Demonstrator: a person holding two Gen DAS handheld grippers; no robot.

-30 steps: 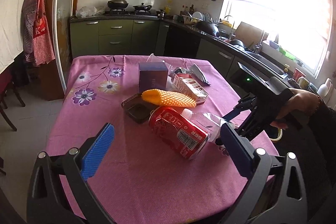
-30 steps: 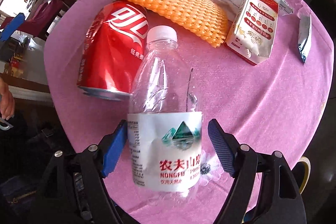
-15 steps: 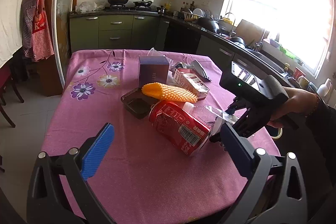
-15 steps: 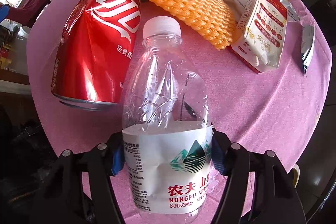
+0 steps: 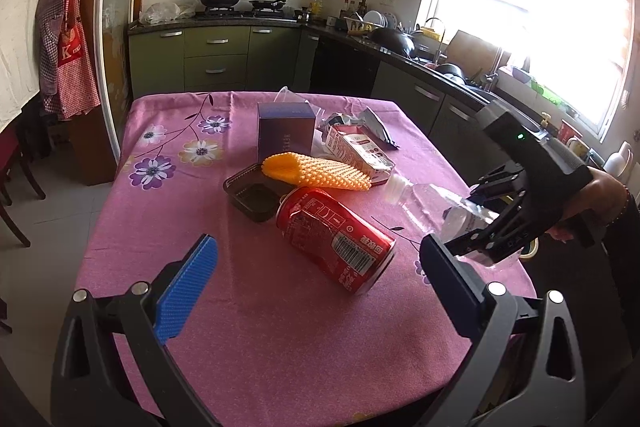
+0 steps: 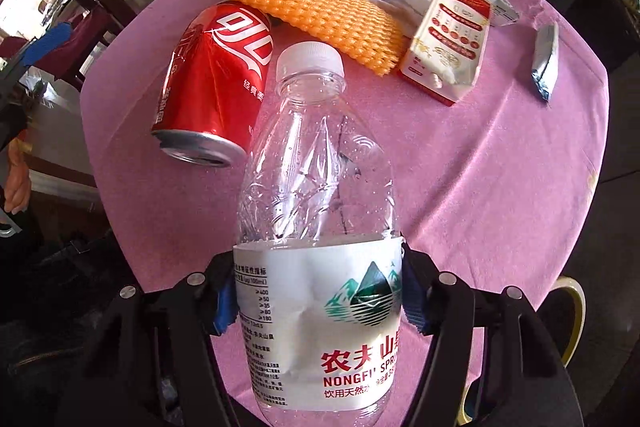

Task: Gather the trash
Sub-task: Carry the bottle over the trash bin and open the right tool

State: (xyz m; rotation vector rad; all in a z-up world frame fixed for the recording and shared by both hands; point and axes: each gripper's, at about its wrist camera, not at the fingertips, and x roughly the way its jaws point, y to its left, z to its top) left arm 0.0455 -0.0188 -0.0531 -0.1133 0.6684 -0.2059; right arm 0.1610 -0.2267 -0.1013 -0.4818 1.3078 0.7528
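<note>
Gripping the plastic water bottle (image 6: 320, 227) at its labelled body, the right gripper (image 6: 316, 301) has its blue pads pressed against both sides of the label, so the jaws are closed on the bottle. In the left wrist view the same bottle (image 5: 436, 203) hangs tilted, cap toward the centre of the tabletop (image 5: 168, 227), with its base in the right gripper (image 5: 490, 231) at the near right corner; it appears lifted clear of the pink cloth, though contact at its underside cannot be confirmed. The left gripper (image 5: 320, 291) hovers over the near edge with its jaws wide and nothing between them.

Progress assessment: the task is at an early stage. One item is in hand, and no bin or bag is visible in either view, so nothing can be confirmed as collected.

Items remaining on the tabletop:
- red soda can (image 5: 336, 235), lying on its side, just beside the bottle;
- orange foam netting (image 5: 316, 173), resting partly on a dark plastic tray (image 5: 250, 193);
- small carton (image 5: 356, 153), lying flat behind the netting;
- purple box (image 5: 285, 129), upright;
- foil wrappers (image 5: 374, 123) and clear plastic behind the carton, details unclear.

The open left gripper is judged best placed to take the can next.
</note>
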